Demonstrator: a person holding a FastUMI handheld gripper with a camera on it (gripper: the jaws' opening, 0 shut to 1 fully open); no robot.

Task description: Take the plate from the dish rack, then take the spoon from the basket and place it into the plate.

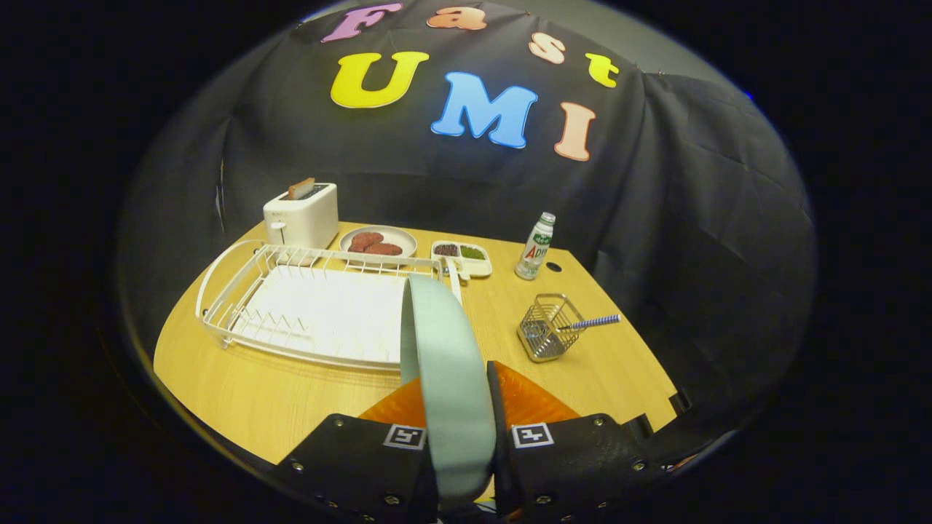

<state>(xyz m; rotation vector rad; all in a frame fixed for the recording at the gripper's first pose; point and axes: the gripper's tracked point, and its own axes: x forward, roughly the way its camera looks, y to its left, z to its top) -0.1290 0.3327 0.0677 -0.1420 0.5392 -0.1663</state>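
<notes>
A pale grey-green round plate [445,364] stands on edge, seen nearly edge-on, clamped between the two orange fingers [535,399] of the gripper [455,407], which press on it from both sides. Its upper rim reaches over the near right corner of the white wire dish rack [306,309], a long rectangular rack with a white tray inside, lying flat on the wooden tabletop [247,397]. Well to the right of the plate stands a small square metal wire basket [545,336]. A spoon with a blue-and-white striped handle [591,322] leans out of it, handle pointing right.
</notes>
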